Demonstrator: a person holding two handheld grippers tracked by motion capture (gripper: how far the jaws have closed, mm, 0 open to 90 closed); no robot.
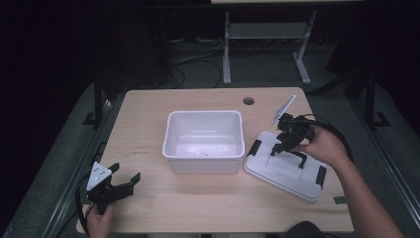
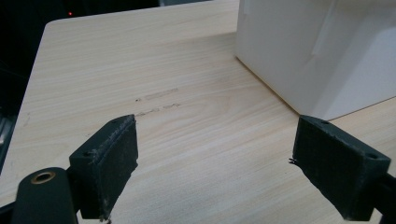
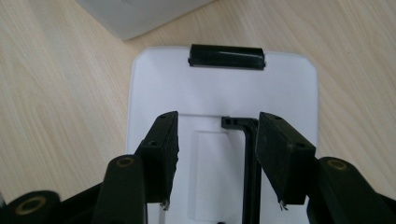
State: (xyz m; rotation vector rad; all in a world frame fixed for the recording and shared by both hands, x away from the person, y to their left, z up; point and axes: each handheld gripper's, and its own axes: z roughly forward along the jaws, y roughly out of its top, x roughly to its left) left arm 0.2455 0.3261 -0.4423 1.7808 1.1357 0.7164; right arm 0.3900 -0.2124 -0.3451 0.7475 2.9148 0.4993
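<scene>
The right gripper (image 1: 279,147) sits over the white lid (image 1: 286,168) near the table's (image 1: 148,208) right edge, jaws partly open astride the black handle (image 3: 251,158) without pressing it. The handle's near part is cut off. The left gripper (image 1: 126,174), wide open and empty, rests at the front-left corner. The white bin (image 1: 204,141) stands mid-table. Faint marks on the wood are unreadable.

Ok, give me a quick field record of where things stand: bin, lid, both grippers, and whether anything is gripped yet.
bin: white plastic bin, open-topped, mid-table
lid: white plastic lid with black handle and latches, flat on the wooden table, right of the bin
right gripper: over the lid; jaws apart, handle between them beside one jaw, not pinched
left gripper: open, low over bare table left of the bin
held: nothing
</scene>
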